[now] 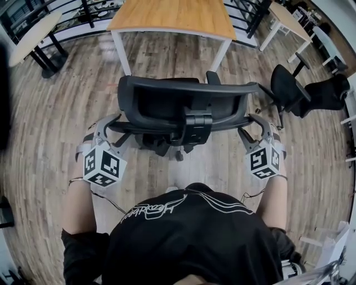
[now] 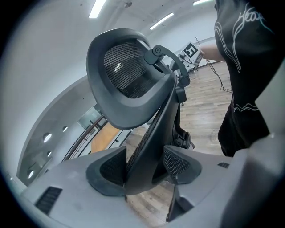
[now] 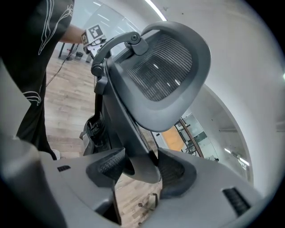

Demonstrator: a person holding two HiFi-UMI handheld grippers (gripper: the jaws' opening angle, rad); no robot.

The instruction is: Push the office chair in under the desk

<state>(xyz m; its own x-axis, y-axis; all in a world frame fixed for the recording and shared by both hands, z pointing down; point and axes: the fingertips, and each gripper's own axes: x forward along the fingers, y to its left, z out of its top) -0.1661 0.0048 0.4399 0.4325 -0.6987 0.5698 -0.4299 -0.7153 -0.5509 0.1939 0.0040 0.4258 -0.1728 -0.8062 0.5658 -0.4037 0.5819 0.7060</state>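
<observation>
The black office chair (image 1: 183, 103) stands with its back toward me, facing the wooden-topped desk (image 1: 172, 16) with white legs. My left gripper (image 1: 114, 123) is shut on the left edge of the chair's back frame. My right gripper (image 1: 251, 123) is shut on the right edge. In the left gripper view the frame edge runs between the pads of the left gripper (image 2: 144, 164), with the mesh headrest (image 2: 129, 75) above. The right gripper view shows the same: frame edge pinched in the right gripper (image 3: 140, 167), headrest (image 3: 164, 71) overhead. The seat is mostly hidden under the back.
A second black chair (image 1: 303, 89) stands at the right beside white tables (image 1: 289, 22). A round table (image 1: 33, 33) on a black foot is at the upper left. A dark railing runs behind the desk. Wooden floor lies between chair and desk.
</observation>
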